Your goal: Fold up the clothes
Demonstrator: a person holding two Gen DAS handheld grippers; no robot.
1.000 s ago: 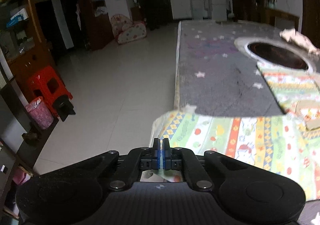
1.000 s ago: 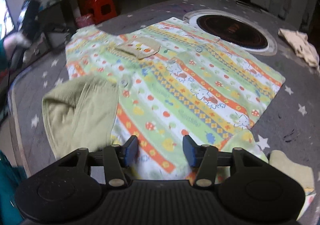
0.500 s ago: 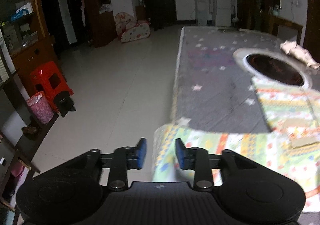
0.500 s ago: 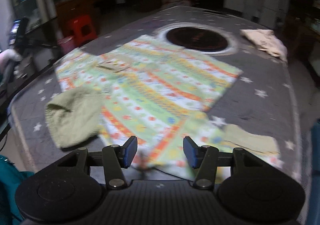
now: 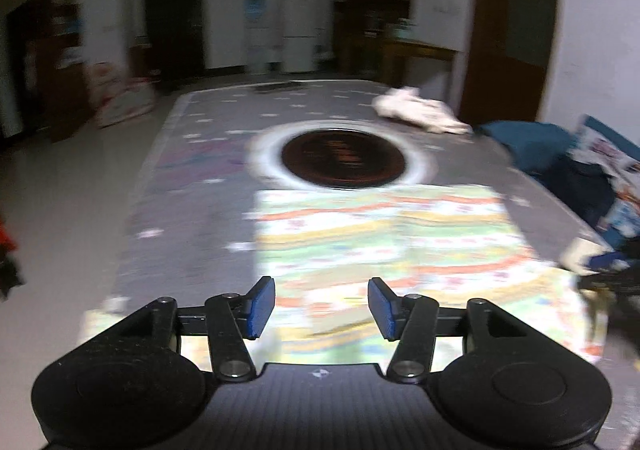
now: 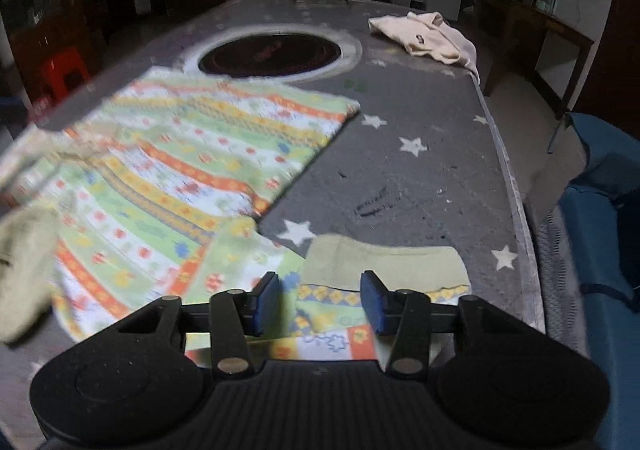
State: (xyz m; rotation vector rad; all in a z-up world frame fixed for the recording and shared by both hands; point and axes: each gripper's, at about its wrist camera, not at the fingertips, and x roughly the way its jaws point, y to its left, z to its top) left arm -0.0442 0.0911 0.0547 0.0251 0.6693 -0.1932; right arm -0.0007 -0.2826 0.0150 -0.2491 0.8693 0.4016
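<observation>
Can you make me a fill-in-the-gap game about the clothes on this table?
1. The grey table cover is printed with white ____.
2. The striped patterned garment lies spread out just in front of a round dark ____ set in the table.
3. The cream garment lies crumpled near the table's far ____ corner in the right wrist view.
4. The right gripper hangs over the garment's green ____.

Missing words: stars; plate; right; cuff

Printed cloth garment (image 6: 192, 154); matt grey star-patterned table cover (image 6: 420, 178).
</observation>
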